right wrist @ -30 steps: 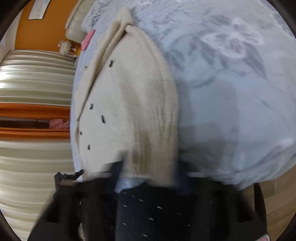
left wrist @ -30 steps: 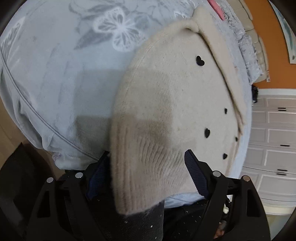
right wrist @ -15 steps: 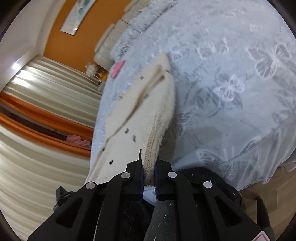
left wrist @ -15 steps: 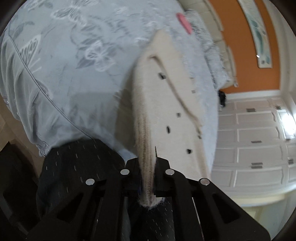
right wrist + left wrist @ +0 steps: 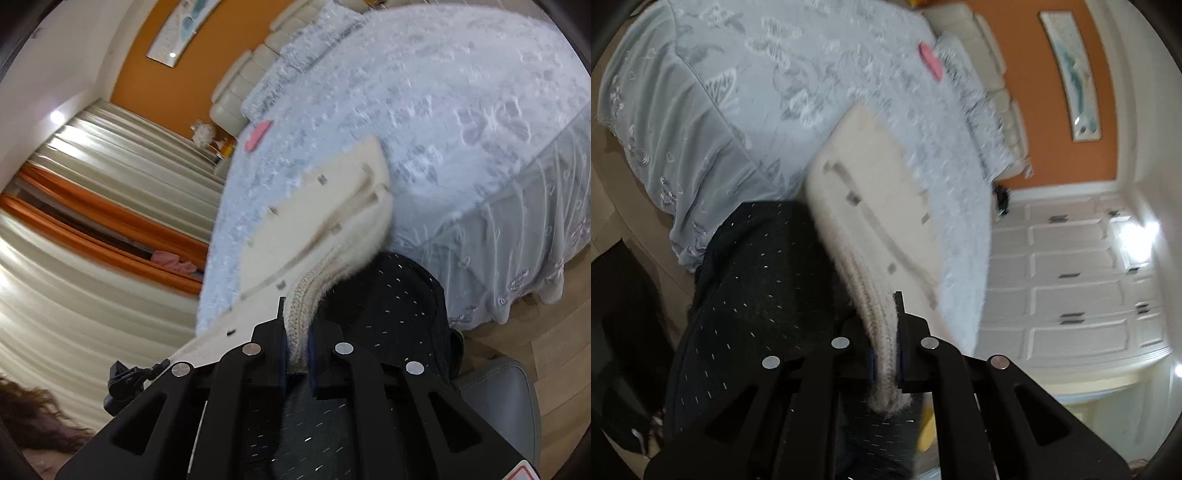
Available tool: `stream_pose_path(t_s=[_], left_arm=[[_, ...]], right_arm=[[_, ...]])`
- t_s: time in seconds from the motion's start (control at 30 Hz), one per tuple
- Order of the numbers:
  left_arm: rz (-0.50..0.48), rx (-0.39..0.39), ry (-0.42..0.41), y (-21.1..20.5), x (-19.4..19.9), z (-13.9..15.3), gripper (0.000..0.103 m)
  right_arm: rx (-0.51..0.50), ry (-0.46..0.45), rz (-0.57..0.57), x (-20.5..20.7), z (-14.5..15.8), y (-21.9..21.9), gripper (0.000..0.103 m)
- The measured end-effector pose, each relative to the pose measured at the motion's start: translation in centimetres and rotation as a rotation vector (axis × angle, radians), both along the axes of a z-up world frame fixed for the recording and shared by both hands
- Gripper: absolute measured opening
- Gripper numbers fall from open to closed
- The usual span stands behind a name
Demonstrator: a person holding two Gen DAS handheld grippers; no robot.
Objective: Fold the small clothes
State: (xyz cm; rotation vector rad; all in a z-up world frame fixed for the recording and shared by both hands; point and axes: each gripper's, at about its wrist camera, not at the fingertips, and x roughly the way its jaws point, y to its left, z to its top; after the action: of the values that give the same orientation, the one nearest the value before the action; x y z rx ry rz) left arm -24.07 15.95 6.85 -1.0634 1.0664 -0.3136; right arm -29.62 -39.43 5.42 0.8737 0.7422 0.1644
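Your left claw (image 5: 886, 354) is a matte black frame: two broad arms, each with cut-out openings, run forward side by side toward the fingers. Four round silver screw heads sit in a shallow arc across the arms. The finger pads (image 5: 902, 363) show a dark blue edge. Your right claw (image 5: 297, 354) is built the same way, black with four silver screw heads and blue-edged pads, and it carries a sticker with a red and white marking at its lower right corner. You wear dark, nearly black trousers (image 5: 750, 280) flecked with short pale dashes. Reddish-brown hair (image 5: 33, 417) shows at the lower left edge of the right wrist view.
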Motion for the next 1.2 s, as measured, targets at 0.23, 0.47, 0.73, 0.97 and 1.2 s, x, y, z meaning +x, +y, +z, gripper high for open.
stream_pose_path(t_s=[0.23,0.47,0.73,0.97,1.2], left_arm=[[-0.002,0.06,-0.165,-1.2,7.6,4.2,0.006],[0.052,0.22,-0.073,-4.2,22.5,-3.0,0.006],[0.056,0.323,0.07,-6.4,32.6,-11.5,0.006],[0.041,0.375,0.133,-7.3,36.5,-16.0,0.007],[0.029,0.347,0.108,-7.4,36.9,-16.2,0.028]], right_arm=[[-0.041,-0.186,-0.016,6.9,4.1,-2.8,0.008],[0.028,-0.041,-0.109,23.0,-4.6,-6.5,0.008],[0.033,0.143,-0.16,33.1,-12.3,-7.9,0.008],[0.011,0.26,-0.152,37.1,-17.0,-8.6,0.008],[0.047,0.174,-0.131,36.2,-15.2,-8.5,0.024]])
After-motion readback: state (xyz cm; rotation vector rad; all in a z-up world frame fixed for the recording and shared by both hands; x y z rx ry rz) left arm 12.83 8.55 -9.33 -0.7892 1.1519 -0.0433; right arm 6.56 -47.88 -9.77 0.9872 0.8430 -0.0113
